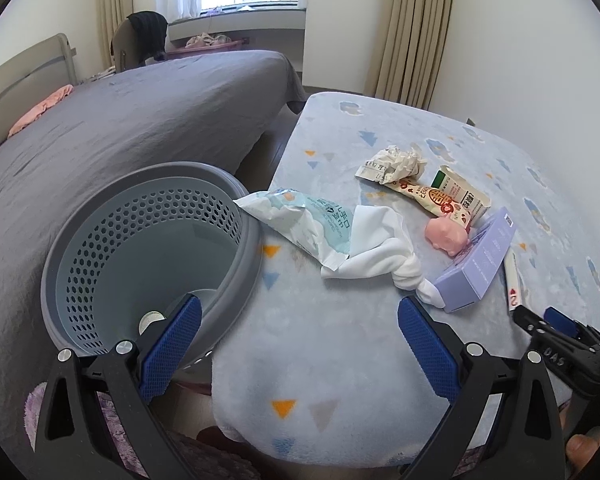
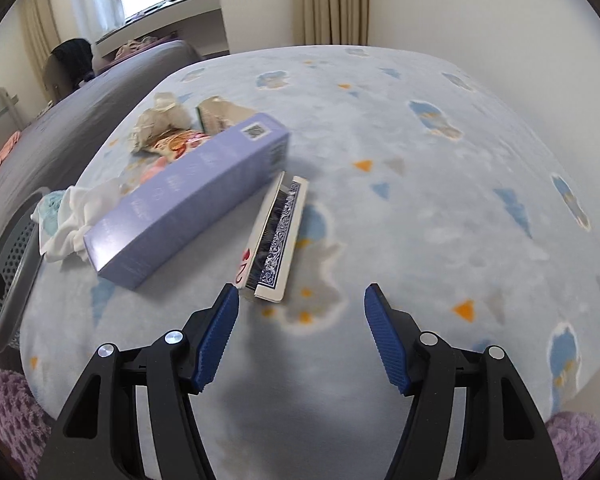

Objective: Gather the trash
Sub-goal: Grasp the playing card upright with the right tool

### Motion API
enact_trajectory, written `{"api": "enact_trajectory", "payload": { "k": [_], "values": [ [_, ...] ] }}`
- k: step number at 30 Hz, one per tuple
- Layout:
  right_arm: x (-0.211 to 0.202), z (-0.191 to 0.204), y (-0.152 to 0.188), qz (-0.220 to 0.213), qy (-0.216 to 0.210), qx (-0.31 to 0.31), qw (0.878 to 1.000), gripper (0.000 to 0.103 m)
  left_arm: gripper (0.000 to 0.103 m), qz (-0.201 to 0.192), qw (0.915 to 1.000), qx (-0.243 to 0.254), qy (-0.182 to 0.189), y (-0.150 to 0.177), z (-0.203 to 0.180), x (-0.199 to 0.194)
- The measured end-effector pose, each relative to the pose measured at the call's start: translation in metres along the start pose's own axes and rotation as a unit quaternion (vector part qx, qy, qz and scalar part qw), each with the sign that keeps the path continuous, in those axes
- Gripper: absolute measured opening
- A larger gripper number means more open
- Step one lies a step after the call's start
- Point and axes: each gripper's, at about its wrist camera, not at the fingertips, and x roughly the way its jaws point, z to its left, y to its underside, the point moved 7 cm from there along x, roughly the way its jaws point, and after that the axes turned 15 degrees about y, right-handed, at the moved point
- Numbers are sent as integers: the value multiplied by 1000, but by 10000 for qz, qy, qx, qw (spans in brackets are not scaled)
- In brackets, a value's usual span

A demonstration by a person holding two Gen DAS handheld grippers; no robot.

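Observation:
On the pale blue blanket (image 1: 320,340) lies a litter pile: a wet-wipe packet (image 1: 300,216), a knotted white cloth (image 1: 376,248), crumpled paper (image 1: 396,162), a snack wrapper (image 1: 420,192), a small carton (image 1: 464,192), a pink pig toy (image 1: 448,236), a purple box (image 1: 480,264) and a card deck (image 1: 514,280). My left gripper (image 1: 300,308) hangs open and empty between the basket and the pile. My right gripper (image 2: 302,294) is open too. Its left finger is close to the near end of the card deck (image 2: 276,236), beside the purple box (image 2: 188,196).
A grey perforated basket (image 1: 100,248) stands left of the blanket, with a small round white item (image 1: 152,318) at its bottom. A grey bed (image 1: 120,120) lies behind it. My right gripper (image 1: 540,320) shows low at the right of the left wrist view. Bare blanket (image 2: 440,200) stretches right of the cards.

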Motion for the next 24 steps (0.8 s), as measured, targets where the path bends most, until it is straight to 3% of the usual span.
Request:
{"api": "enact_trajectory", "payload": {
  "k": [4,16,24],
  "values": [
    [-10,-6,-7,-122,-231,138,9996,63,97,38,10000,-28,35,3,-1,3],
    [25,19,-27,14,-25,-78,10000,63,97,24,10000,18,33,5,-2,0],
    [24,20,-26,-30,-113,-105,9999,30,97,94,9998,142,47,7,-12,4]
  ]
}}
